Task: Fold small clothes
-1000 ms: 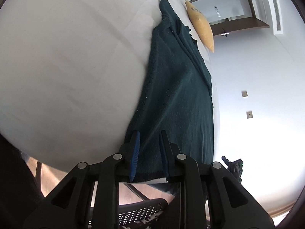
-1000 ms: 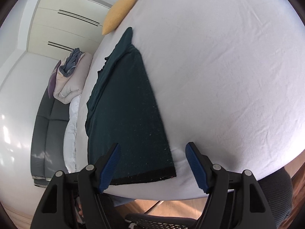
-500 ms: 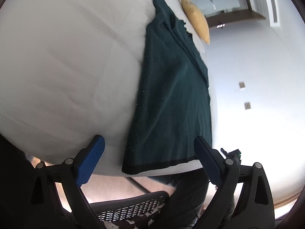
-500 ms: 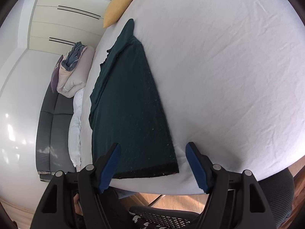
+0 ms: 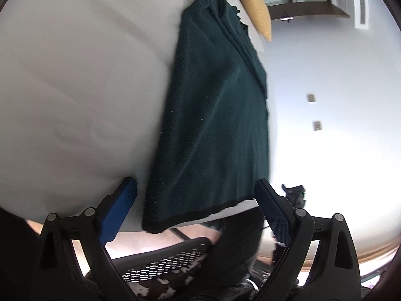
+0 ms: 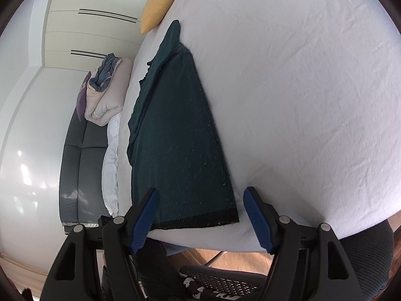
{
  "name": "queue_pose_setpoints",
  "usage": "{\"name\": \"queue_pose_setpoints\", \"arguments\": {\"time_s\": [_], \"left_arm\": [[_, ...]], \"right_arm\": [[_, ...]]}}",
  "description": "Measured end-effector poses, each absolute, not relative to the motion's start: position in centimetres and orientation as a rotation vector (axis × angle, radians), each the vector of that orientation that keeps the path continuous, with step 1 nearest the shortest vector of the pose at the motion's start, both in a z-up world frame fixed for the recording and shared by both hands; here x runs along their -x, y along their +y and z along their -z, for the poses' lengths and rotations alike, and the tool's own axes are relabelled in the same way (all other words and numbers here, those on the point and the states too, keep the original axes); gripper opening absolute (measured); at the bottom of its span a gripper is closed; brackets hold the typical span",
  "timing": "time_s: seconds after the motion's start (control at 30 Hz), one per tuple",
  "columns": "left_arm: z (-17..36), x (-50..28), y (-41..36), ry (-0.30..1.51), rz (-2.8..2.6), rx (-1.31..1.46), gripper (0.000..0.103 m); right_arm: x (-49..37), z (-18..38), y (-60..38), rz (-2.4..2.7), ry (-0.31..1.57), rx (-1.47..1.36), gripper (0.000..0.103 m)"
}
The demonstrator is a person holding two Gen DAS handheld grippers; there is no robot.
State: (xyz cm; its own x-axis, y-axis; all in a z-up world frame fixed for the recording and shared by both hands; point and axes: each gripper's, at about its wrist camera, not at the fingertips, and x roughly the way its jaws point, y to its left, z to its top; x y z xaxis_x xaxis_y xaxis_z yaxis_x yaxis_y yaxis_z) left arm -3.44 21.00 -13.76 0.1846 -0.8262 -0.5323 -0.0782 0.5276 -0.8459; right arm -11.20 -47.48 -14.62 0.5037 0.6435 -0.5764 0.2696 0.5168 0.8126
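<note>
L gripper (image 5: 195, 209): jaws wide apart, nothing between the pads, hanging just short of the near hem. R gripper (image 6: 200, 215): jaws also spread, empty, straddling the near right corner of the hem w/o touching it.

Task item: dark green garment (image 5: 215, 115), already folded into a long narrow strip, lying flat on the white bed sheet (image 6: 300, 87). It runs from the near bed edge toward the far end, w/ its black-trimmed hem at the near edge and a bunched, layered bit at the far end near the yellow pillow (image 6: 160, 5). In the R view it sits left of the sheet's middle, close to the left bed edge; a grey sofa (image 6: 80, 150) w/ piled bedding is beyond that edge.

Risks, as I judge them: hem lies right at the near edge, so a pinch may take sheet along w/ cloth, or catch only the top layer so the strip opens up on the lift. Uneven grabs by L and R would skew the next fold. Far end already rumpled, could drag crooked.

Vs 1 s ago: L jaws were pinched on the hem; by 0.5 s ago they had let go and spread, same as now. R jaws open throughout. Garment hasn't shifted.
</note>
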Motion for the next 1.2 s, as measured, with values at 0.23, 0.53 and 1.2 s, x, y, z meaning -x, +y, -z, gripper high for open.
{"name": "queue_pose_setpoints", "arguments": {"time_s": [0.23, 0.53, 1.2], "left_arm": [[15.1, 3.5, 21.4, 1.319, 0.634, 0.937, 0.035], [15.4, 3.3, 21.2, 1.319, 0.637, 0.943, 0.03], [14.8, 4.5, 20.9, 1.259, 0.673, 0.917, 0.006]], "right_arm": [[10.9, 14.3, -47.8, -0.269, 1.078, -1.028, 0.07], [10.0, 14.4, -47.9, -0.281, 1.137, -0.991, 0.067], [10.0, 15.0, -45.7, -0.317, 1.13, -0.962, 0.01]]}}
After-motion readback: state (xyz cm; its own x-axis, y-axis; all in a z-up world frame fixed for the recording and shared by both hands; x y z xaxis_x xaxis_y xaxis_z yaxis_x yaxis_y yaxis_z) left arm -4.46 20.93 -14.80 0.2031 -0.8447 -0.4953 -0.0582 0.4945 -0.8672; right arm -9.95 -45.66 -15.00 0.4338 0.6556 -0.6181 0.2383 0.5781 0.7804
